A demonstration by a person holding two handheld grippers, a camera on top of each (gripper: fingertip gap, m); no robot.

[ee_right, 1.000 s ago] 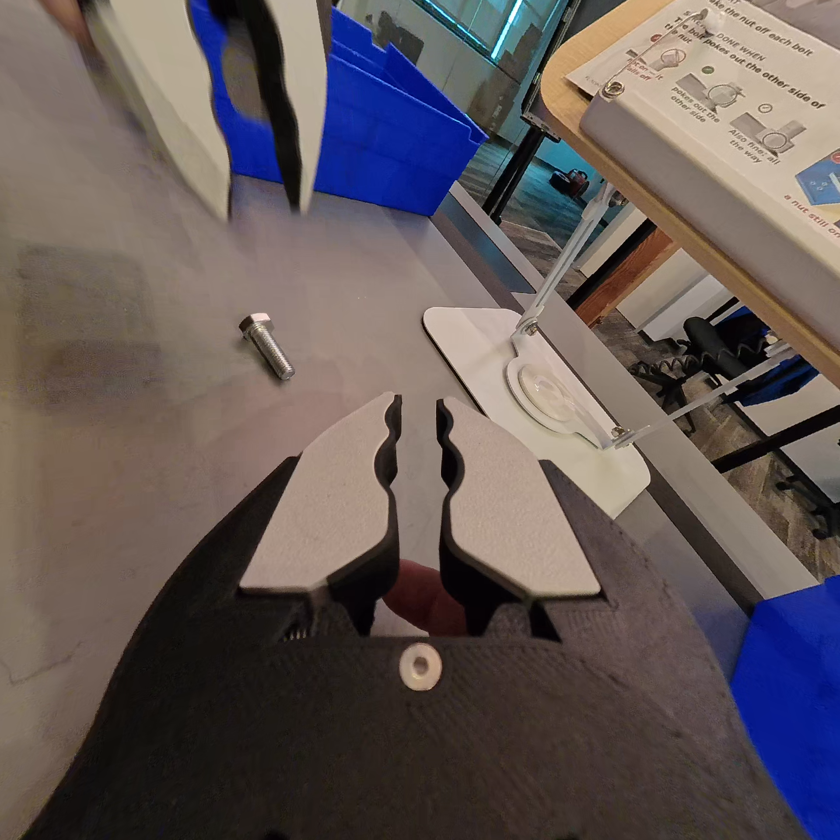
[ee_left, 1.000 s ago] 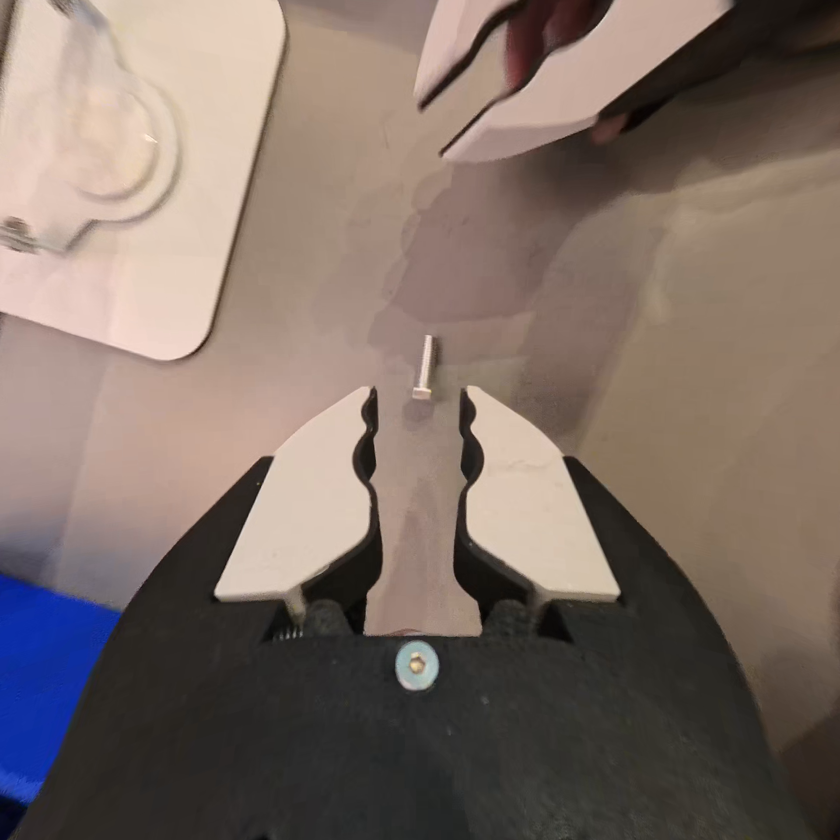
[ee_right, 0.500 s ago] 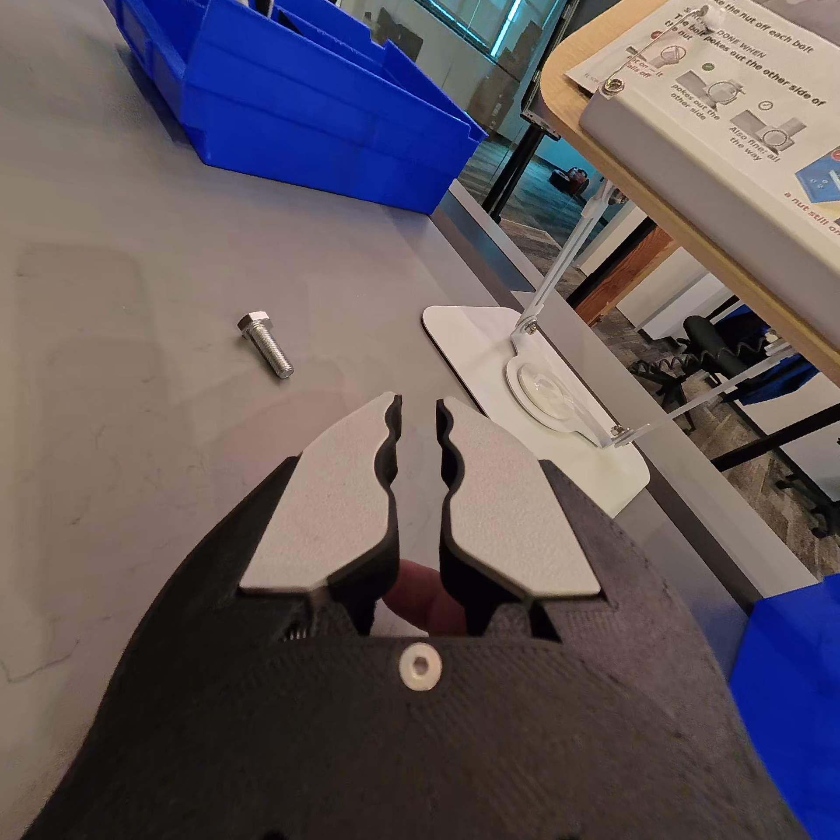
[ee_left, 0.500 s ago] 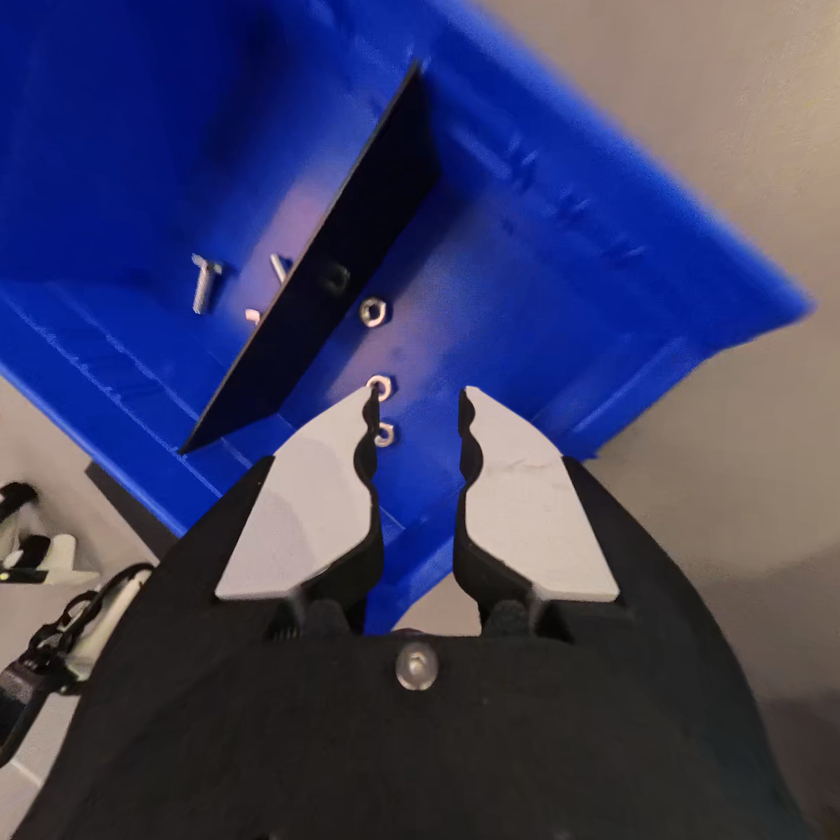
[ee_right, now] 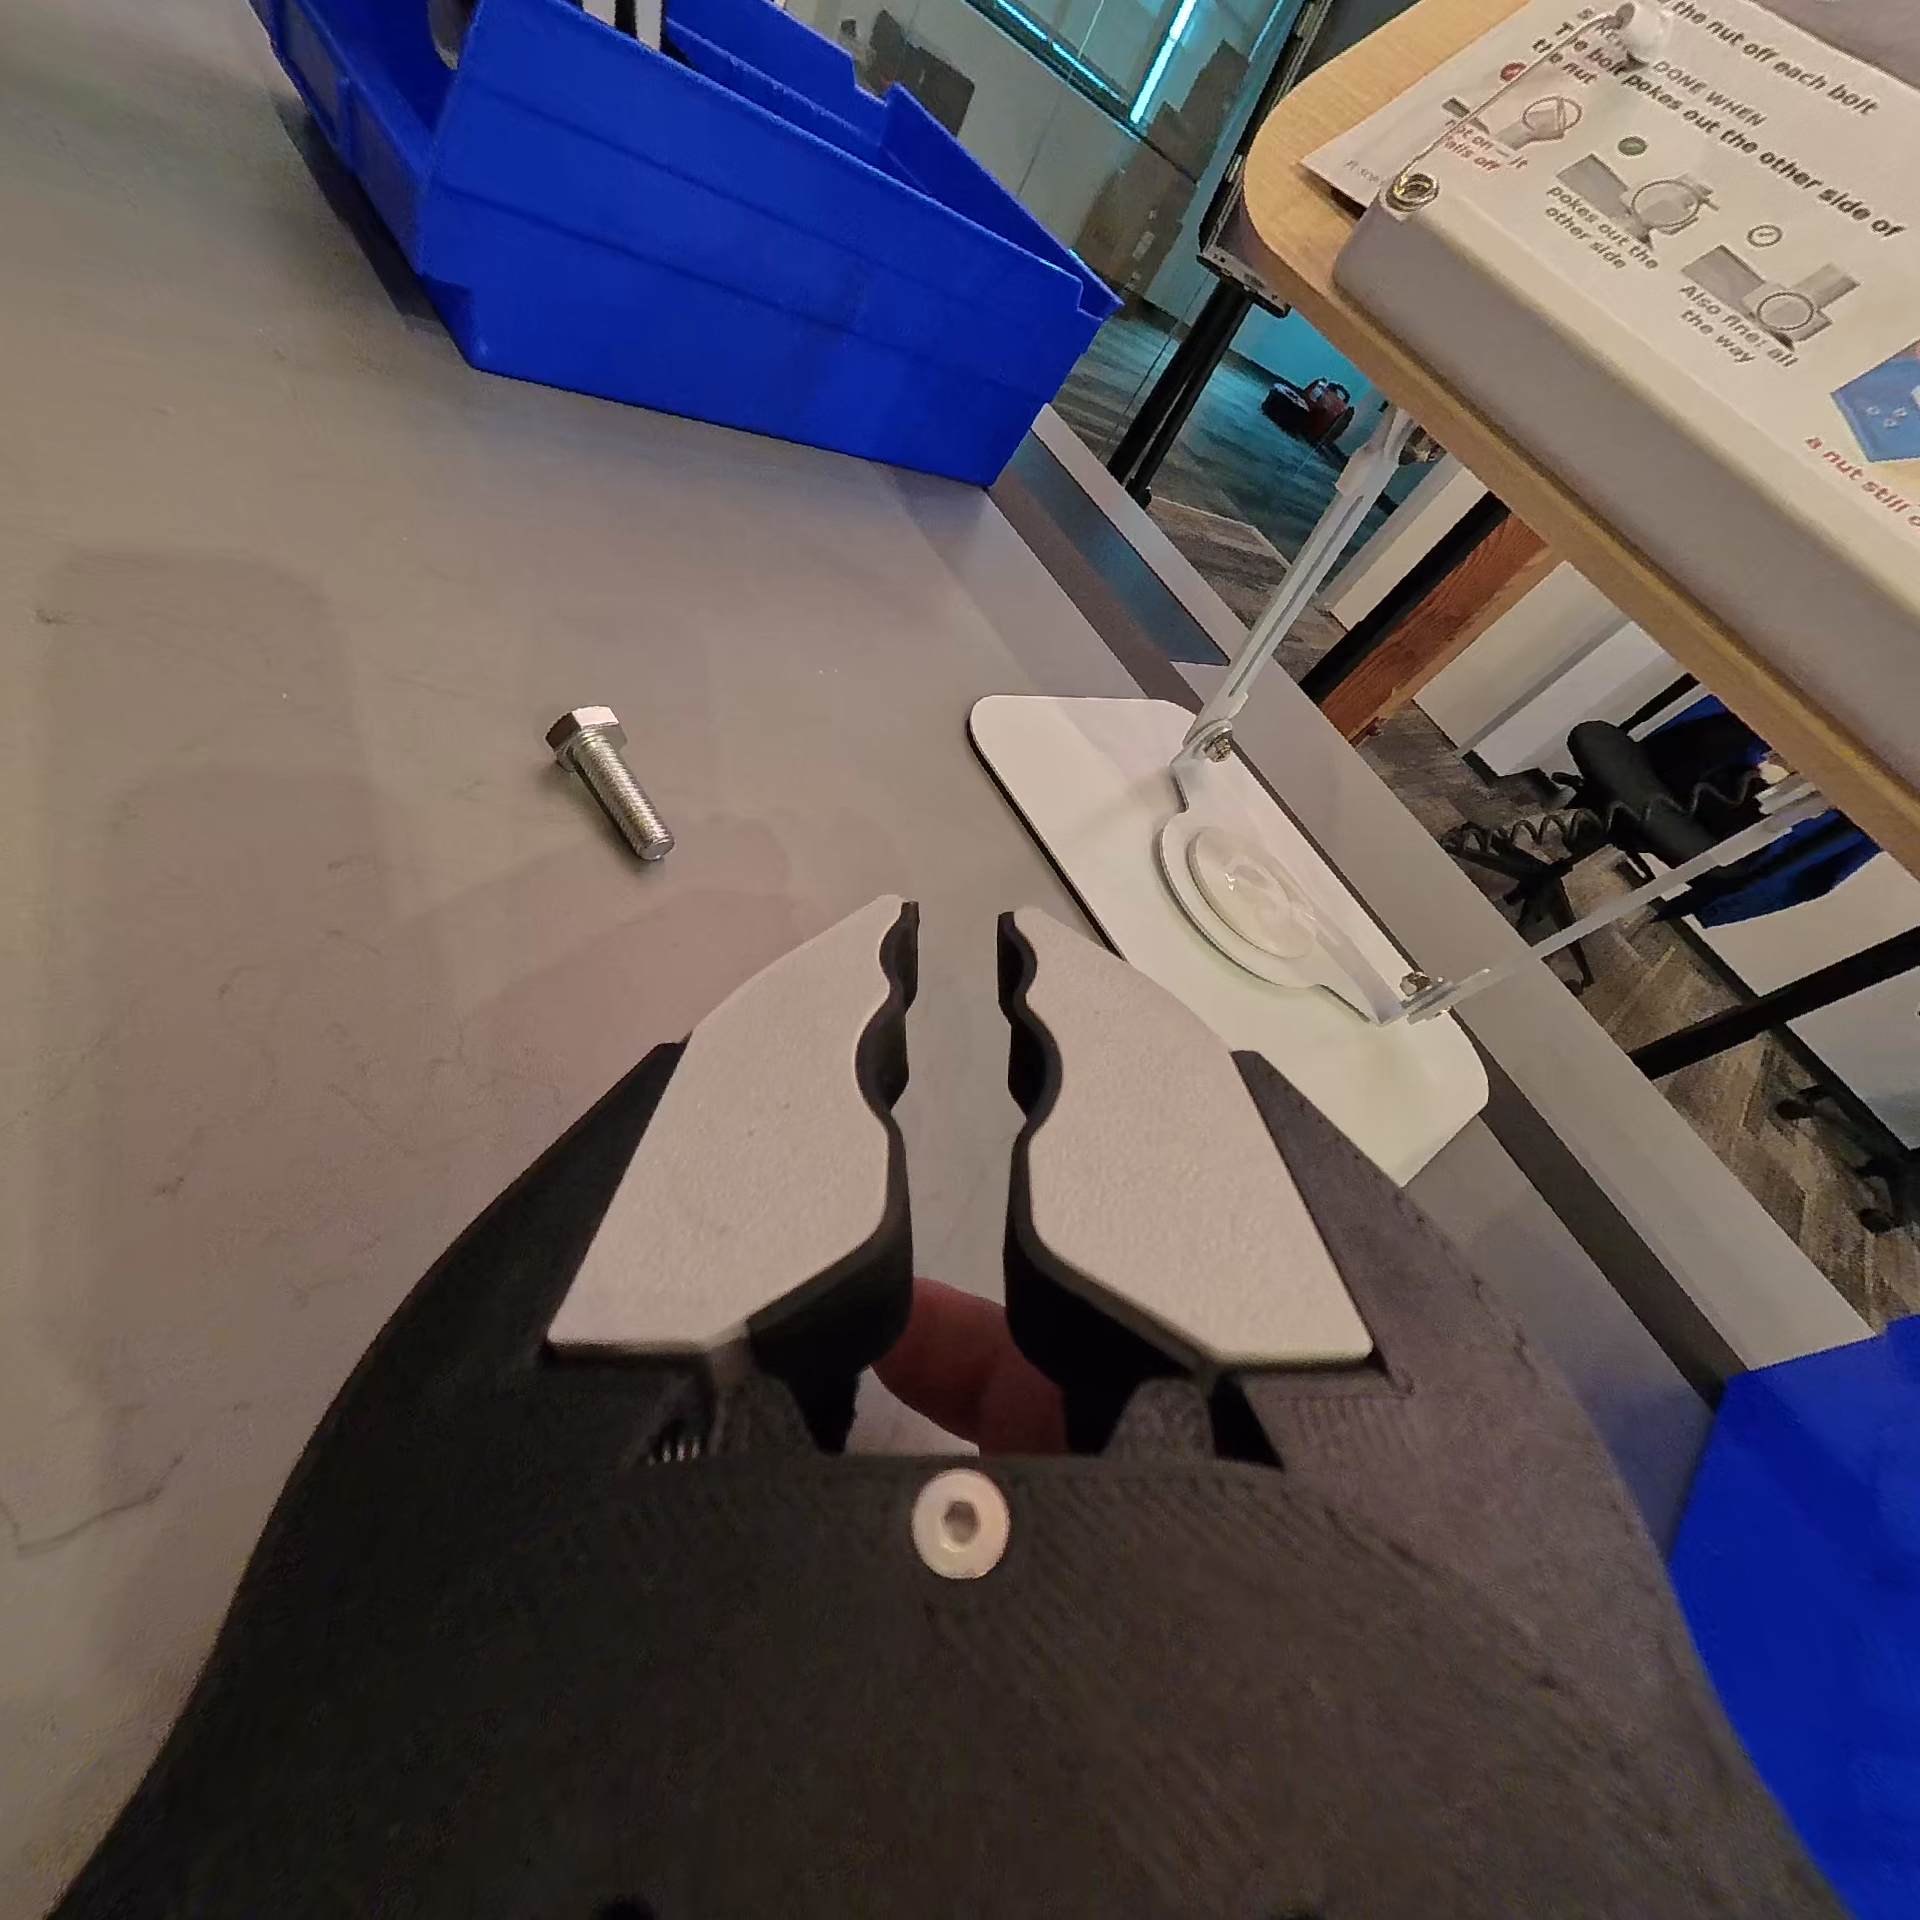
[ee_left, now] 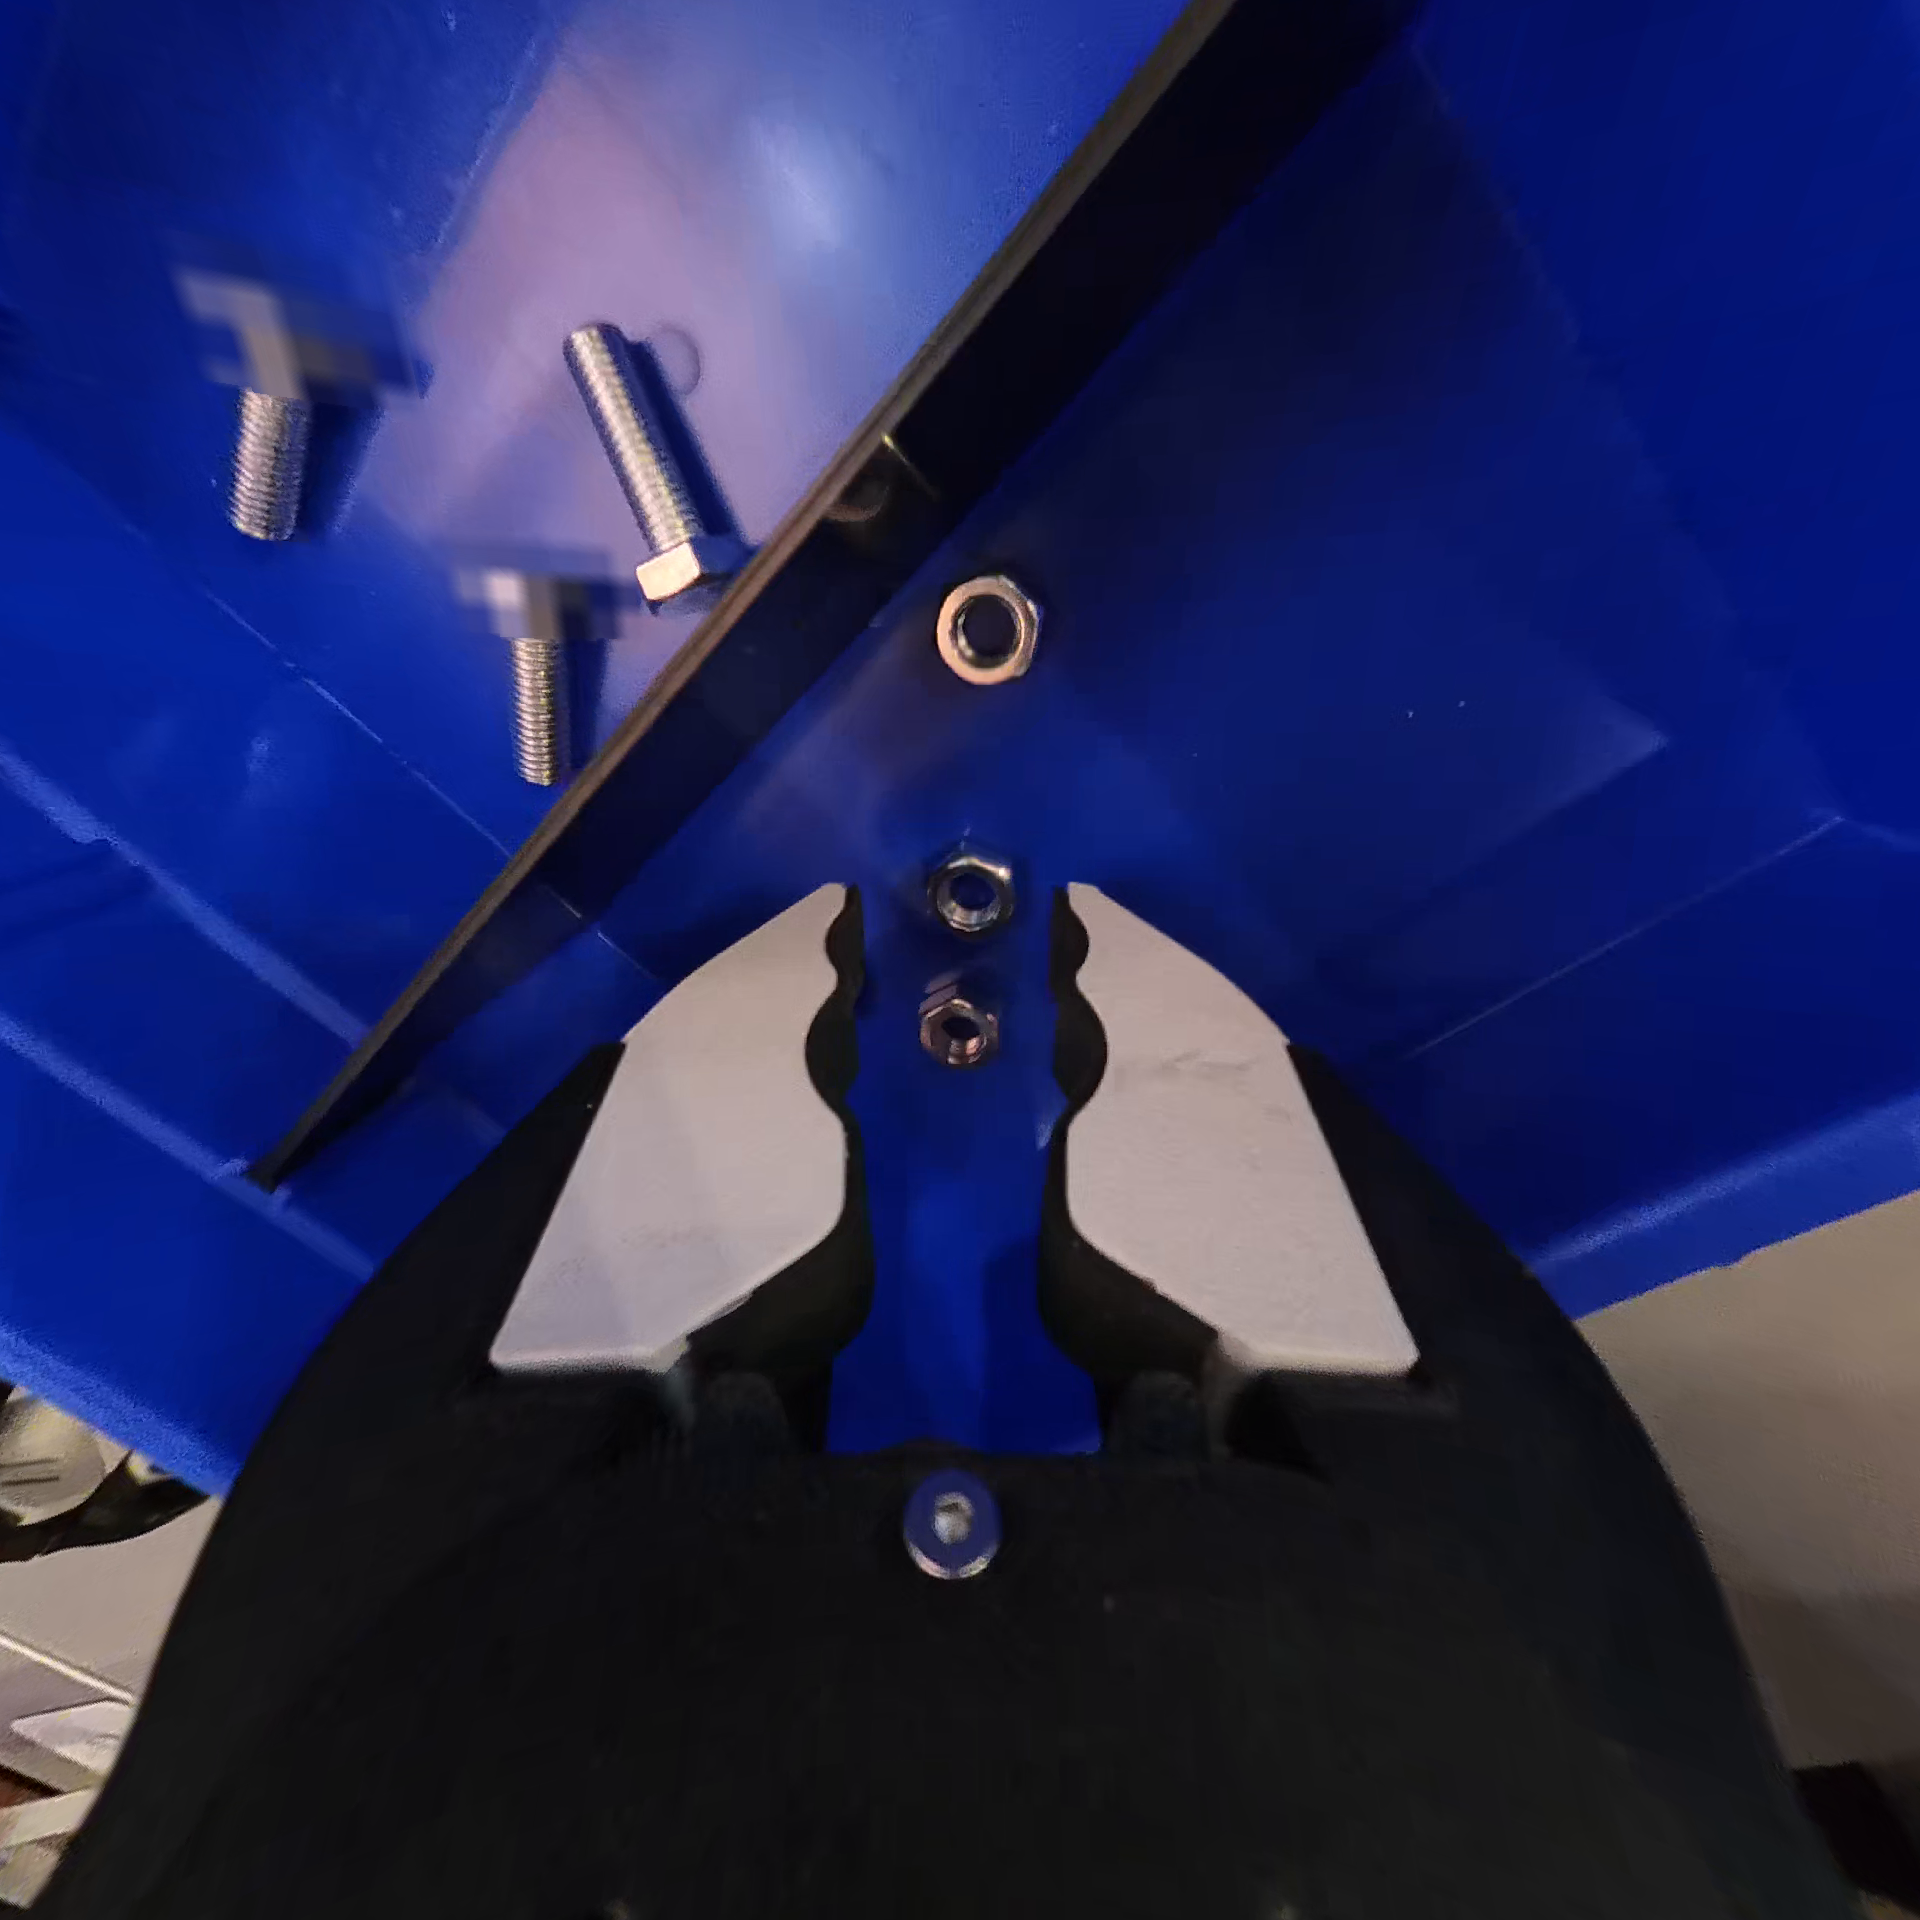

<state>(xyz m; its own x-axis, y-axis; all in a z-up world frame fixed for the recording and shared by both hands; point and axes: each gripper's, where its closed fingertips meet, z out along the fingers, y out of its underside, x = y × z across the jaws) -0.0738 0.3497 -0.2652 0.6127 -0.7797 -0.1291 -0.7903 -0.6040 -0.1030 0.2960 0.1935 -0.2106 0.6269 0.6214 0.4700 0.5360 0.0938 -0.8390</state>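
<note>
— Where are your left fingers (ee_left: 957,902)?

— Spread apart, empty, low centre of frame over the blue bin (ee_left: 1558,520). Two small nuts (ee_left: 968,900) lie in line between the tips, bolts (ee_left: 652,465) beyond the black divider (ee_left: 727,665), upper left.

— How would a nut handle?

— Light, hard, slippery, I judge; best pinched across its flats.

— And the right fingers (ee_right: 957,920)?

— Nearly together, holding nothing, above the table (ee_right: 312,623); a bolt (ee_right: 609,781) lies left of centre.

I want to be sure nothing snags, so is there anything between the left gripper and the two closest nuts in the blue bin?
Nothing visible. The open left gripper frames both nuts, the nearer nut and the next nut, on the blue bin floor. The black divider stands off to the left.
</note>
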